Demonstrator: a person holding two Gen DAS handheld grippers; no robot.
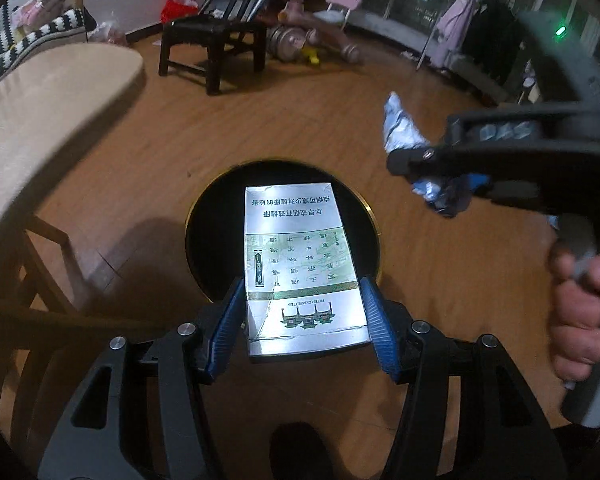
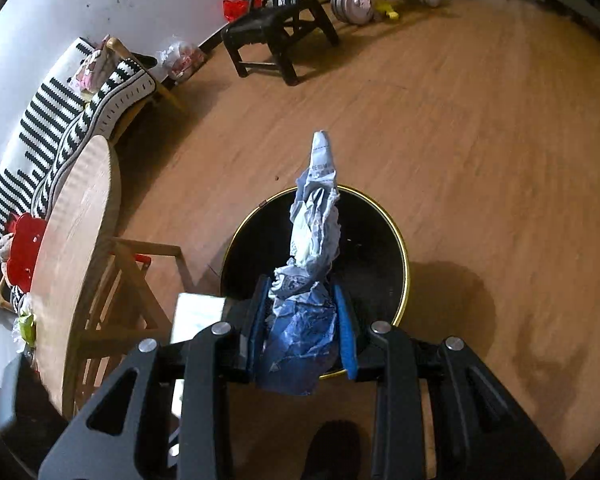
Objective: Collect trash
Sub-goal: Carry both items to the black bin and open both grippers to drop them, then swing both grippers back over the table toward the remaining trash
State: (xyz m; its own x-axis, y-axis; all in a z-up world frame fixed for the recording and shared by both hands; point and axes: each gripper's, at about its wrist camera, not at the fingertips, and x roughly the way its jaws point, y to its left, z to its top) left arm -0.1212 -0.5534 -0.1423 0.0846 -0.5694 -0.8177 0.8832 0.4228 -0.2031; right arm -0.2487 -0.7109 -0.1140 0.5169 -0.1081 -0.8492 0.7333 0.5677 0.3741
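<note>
My left gripper point(image 1: 302, 304) is shut on a white-and-green cigarette box point(image 1: 300, 268), its blue pads pressing on both sides. The box hangs over the mouth of a round black bin with a gold rim point(image 1: 374, 216) on the wood floor. My right gripper point(image 2: 304, 316) is shut on a crumpled blue-and-white wrapper point(image 2: 314, 240) that sticks out far past the pads, above the same bin point(image 2: 404, 260). In the left wrist view the right gripper point(image 1: 440, 176) and its wrapper point(image 1: 400, 128) come in from the right, held by a hand point(image 1: 580, 300).
A round wooden table point(image 2: 80, 240) stands left of the bin, with a striped sofa point(image 2: 52, 120) behind it. A dark stool point(image 1: 212, 44) and pink toys point(image 1: 300, 36) sit farther back on the floor. A dark shoe tip point(image 2: 332, 448) shows at the bottom edge.
</note>
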